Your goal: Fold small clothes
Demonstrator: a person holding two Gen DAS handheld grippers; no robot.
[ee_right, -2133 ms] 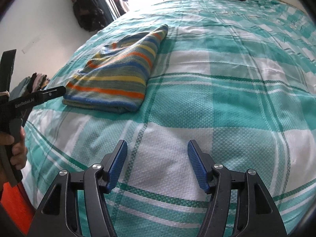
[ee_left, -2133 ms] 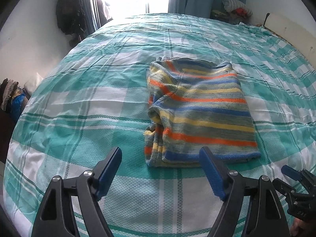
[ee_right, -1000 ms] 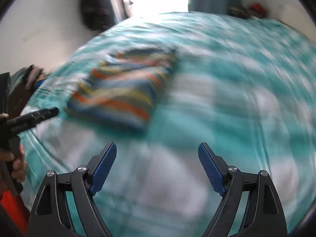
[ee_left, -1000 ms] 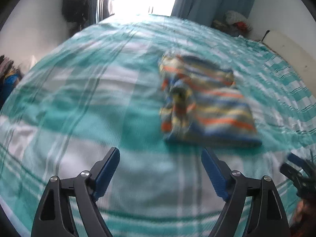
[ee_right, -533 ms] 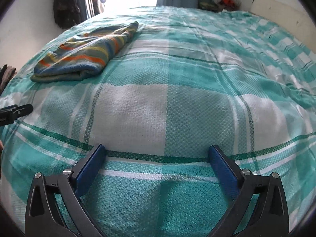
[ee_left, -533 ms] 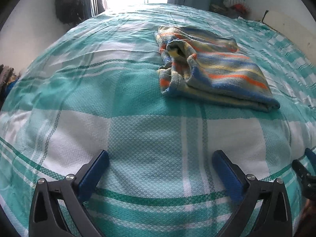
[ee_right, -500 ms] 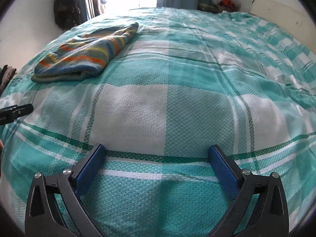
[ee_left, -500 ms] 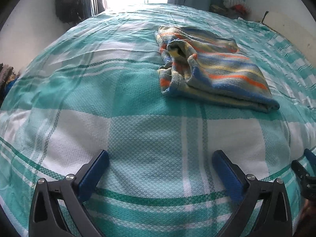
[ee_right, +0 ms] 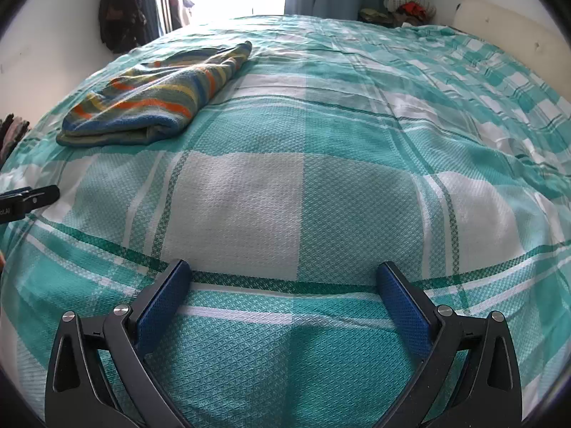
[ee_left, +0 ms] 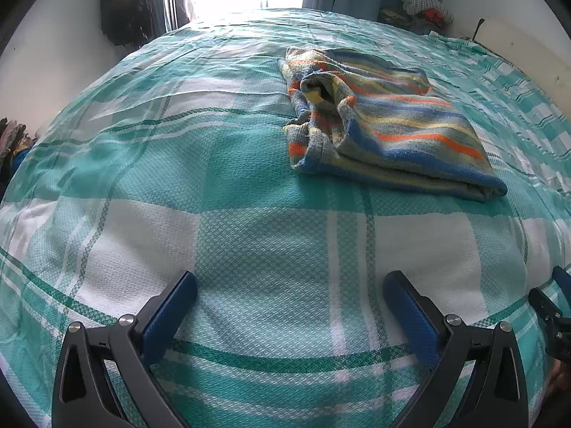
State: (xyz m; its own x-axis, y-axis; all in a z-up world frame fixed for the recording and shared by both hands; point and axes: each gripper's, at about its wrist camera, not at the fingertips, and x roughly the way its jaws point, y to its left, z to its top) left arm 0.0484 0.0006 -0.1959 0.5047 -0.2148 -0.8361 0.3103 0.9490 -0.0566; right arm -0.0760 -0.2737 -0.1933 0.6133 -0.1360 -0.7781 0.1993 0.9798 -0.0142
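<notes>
Folded striped garment (ee_right: 157, 96), checked bedspread (ee_right: 321, 164), jaws wide

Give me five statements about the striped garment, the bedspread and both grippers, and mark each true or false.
1. The striped garment lies folded on the checked bedspread. True.
2. The left gripper is shut on the garment. False: its jaws stand wide open with only bedspread between them.
3. The right gripper is open and empty. True.
4. The garment is plain white. False: it has blue, orange and yellow stripes.
5. The garment lies between the right gripper's fingers. False: it lies apart, farther up the bed.
</notes>
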